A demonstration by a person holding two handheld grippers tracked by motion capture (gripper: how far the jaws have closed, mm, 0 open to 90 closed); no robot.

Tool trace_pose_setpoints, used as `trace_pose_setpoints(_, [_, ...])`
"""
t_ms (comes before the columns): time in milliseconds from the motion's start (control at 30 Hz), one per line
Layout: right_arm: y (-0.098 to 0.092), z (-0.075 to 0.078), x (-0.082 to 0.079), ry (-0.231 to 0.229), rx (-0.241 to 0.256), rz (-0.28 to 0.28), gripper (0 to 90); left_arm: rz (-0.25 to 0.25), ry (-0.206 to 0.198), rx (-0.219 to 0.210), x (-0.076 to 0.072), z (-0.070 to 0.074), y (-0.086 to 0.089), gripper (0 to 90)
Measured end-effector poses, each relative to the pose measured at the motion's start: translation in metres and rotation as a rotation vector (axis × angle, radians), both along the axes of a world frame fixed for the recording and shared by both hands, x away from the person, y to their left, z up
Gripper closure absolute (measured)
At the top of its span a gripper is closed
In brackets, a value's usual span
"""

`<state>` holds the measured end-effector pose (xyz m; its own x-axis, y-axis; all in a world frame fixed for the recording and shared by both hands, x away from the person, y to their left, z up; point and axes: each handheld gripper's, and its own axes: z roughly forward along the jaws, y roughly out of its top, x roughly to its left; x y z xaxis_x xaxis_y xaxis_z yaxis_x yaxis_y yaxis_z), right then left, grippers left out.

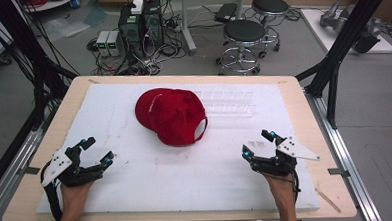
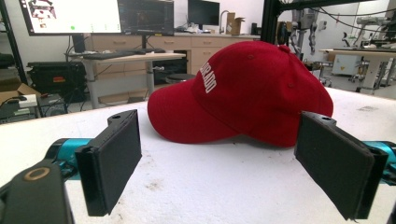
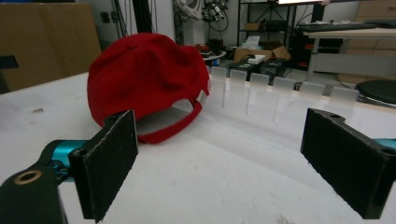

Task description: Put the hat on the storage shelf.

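Jaws of my left gripper and right gripper gaped empty, red baseball cap lying farther, between them, about equally near.

A red cap lay mid-table on the white board. The left gripper and right gripper rested near the front corners, jaws spread.

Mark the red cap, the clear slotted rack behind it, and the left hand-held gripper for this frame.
red cap (image 1: 173, 115), high view, on the crown.
clear slotted rack (image 3: 280, 93), right gripper view, on one upright tab.
left hand-held gripper (image 1: 97, 151), high view, midway between its open fingertips.
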<state>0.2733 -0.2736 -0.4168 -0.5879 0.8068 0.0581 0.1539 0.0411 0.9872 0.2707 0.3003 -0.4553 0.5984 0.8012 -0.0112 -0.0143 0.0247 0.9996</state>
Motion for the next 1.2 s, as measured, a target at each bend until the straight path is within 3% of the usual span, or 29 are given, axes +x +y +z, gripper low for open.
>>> trace_pose_setpoints(200, [0.025,0.022,0.015,-0.013,-0.006,0.035,10.1,0.000,-0.001,0.000,0.000,0.000,0.000,15.1])
trace_pose_setpoints(600, [0.084,0.048,0.051,-0.008,-0.102,0.139,10.1,-0.002,-0.005,0.000,0.000,0.000,0.000,15.1])
trace_pose_setpoints(867, [0.117,0.044,0.074,0.033,-0.157,0.175,10.1,-0.001,-0.002,0.001,0.000,0.000,0.000,15.1])
trace_pose_setpoints(1033, [0.138,0.049,0.088,0.045,-0.147,0.196,10.1,-0.001,0.000,0.000,0.000,0.000,0.000,15.2])
trace_pose_setpoints(1200, [0.150,0.040,0.097,0.071,-0.168,0.199,10.2,-0.001,-0.001,0.000,0.000,0.000,0.000,15.3])
